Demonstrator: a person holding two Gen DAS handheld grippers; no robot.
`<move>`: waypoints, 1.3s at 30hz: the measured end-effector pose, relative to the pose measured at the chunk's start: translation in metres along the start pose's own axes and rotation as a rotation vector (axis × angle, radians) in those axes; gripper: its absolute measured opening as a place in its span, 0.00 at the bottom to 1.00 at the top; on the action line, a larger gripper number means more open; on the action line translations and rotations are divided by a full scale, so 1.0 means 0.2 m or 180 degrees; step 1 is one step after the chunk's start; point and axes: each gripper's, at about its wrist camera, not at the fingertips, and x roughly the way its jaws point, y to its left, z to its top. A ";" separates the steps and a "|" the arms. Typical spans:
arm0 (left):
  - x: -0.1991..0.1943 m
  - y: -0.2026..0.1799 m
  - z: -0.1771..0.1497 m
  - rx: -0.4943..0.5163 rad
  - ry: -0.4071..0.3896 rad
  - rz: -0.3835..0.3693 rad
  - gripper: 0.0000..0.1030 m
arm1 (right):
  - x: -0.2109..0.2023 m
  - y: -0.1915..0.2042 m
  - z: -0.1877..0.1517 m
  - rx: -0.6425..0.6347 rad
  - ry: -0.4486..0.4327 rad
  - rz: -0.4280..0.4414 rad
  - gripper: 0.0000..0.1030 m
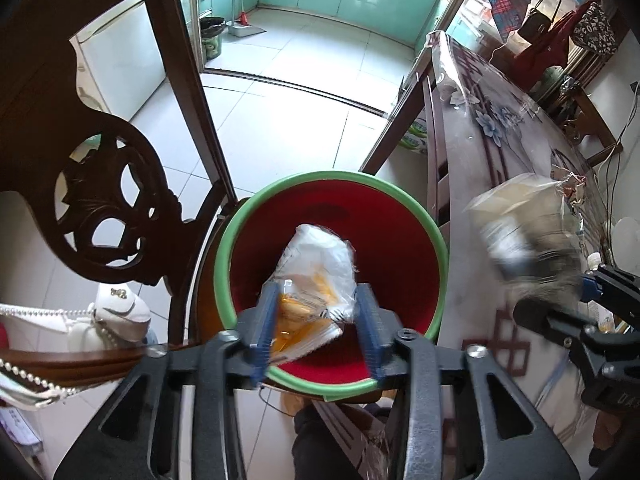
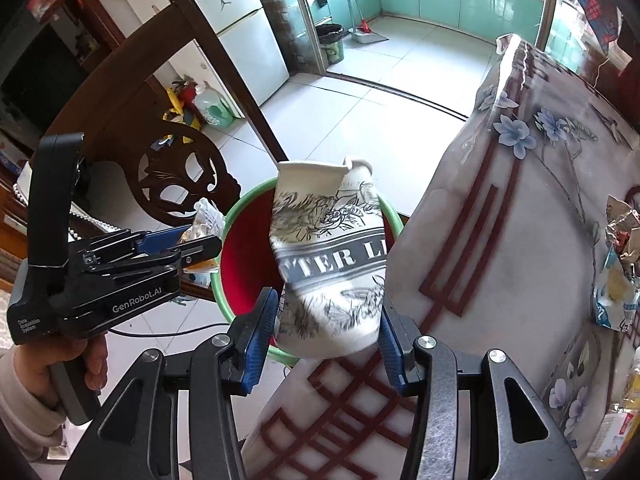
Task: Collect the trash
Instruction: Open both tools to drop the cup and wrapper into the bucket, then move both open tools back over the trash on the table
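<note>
Thin crinkled plastic, clear and white with orange print, sits between the fingers of the left gripper (image 1: 316, 320): a snack wrapper (image 1: 316, 276), hanging directly over the mouth of the bin. The left pad lies against it, while a gap shows at the right pad, so the jaws look partly spread and the wrapper seems to be slipping free rather than clamped. It looks nearly weightless, soft and slick; a pinch across a bunched fold would hold best.

Between the fingers of the right gripper (image 2: 328, 332) is a crushed paper cup (image 2: 328, 256), white with grey printed artwork and lettering, its rim torn and dented. Both pads stand just beside its base; I cannot tell whether they press on it. It should be light and easily squashed further, safest gripped across the creased lower body.

Just past both sets of fingertips stands the red bin with a green rim (image 1: 218, 264), seemingly bare inside. To the right of the right fingers runs the flowered table (image 2: 540, 240), with more crumpled wrappers (image 2: 618, 264) at its far edge. Left of the bin is a carved wooden chair (image 1: 108, 216).
</note>
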 end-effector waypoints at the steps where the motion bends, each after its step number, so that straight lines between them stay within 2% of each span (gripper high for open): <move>1: 0.00 0.00 0.00 -0.0024 -0.0024 -0.0011 0.47 | 0.00 0.00 0.00 0.0000 -0.0002 0.0015 0.54; 8: -0.01 -0.01 0.01 -0.0057 -0.0047 -0.0015 0.51 | -0.06 -0.03 0.00 0.0018 -0.0098 0.0029 0.55; 18: -0.03 -0.08 0.00 0.0000 -0.0051 -0.0004 0.52 | -0.20 -0.10 -0.04 0.0031 -0.0174 -0.0290 0.55; 28: -0.03 -0.30 -0.04 0.0179 -0.0029 -0.0055 0.52 | -0.36 -0.21 -0.14 0.0059 -0.0277 -0.0392 0.56; 39: -0.01 -0.60 -0.11 0.0370 0.0029 -0.0102 0.53 | -0.50 -0.47 -0.33 0.0240 -0.0309 -0.0432 0.56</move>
